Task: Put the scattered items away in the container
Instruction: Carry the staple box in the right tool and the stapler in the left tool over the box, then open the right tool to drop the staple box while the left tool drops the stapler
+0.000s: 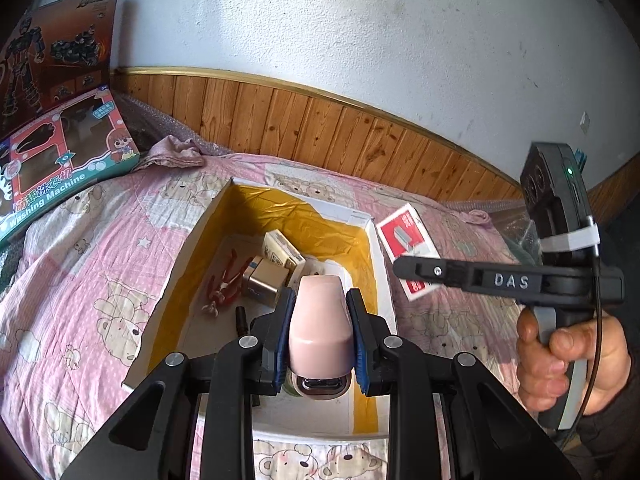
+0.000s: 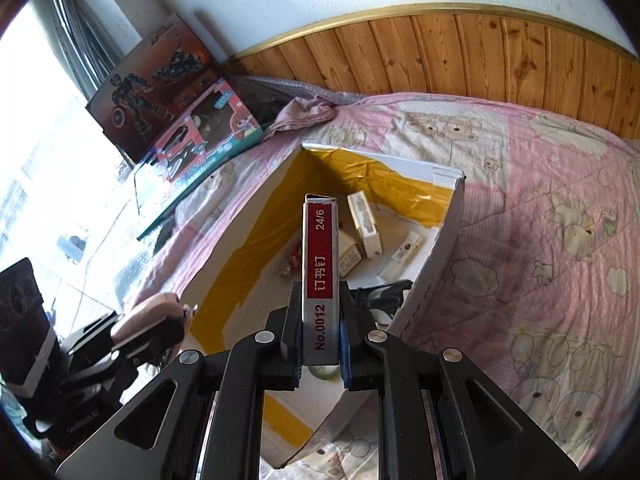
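The left tool [image 1: 320,328] clamps a pale pink plastic stapler [image 1: 320,320] above the open white cardboard box lined with yellow tape [image 1: 280,204] on the pink bear-print quilted bed [image 1: 80,248]; the right tool [image 2: 320,340] grips a red-and-silver staple box [image 2: 320,272] over that box.

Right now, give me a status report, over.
Left gripper shut on pink stapler, over box. Right gripper shut on staple pack, above box. Nothing in the way.

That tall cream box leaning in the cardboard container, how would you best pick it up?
Grip the tall cream box across its two broad flat faces near the raised upper end, coming from above. It leans on the grey box, so that end stands free of the yellow-lined cardboard container.
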A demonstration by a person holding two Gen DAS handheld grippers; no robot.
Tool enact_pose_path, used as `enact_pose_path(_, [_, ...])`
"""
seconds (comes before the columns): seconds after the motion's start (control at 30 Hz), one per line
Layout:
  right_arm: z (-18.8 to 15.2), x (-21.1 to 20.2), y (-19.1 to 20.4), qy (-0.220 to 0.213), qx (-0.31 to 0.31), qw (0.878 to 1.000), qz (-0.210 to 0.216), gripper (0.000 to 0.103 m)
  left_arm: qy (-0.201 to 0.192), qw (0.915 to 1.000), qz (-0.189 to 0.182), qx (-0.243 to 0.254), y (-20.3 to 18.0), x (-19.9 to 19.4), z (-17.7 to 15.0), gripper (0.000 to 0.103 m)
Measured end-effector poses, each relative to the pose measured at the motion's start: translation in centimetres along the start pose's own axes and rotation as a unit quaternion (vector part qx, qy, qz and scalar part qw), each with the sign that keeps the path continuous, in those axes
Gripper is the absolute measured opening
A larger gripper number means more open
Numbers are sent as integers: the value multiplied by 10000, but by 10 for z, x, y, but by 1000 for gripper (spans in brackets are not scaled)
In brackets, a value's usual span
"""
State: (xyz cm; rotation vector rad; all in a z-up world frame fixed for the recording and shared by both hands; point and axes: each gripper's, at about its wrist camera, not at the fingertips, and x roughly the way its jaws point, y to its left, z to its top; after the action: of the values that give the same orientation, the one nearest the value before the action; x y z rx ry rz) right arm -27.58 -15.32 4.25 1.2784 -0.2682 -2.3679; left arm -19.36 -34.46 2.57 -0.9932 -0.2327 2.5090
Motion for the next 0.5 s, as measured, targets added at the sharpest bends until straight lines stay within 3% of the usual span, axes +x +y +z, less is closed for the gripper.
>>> enact_pose_path(0.23, [30,37,-14,223,-195,9992,-262,14,425,9981,29,435,-11,23,-12,27])
enact_pose_path(0.5, [50,79,-28,508,-380,9964,-554,15,892,9946,89,532,-4,49,-17,27])
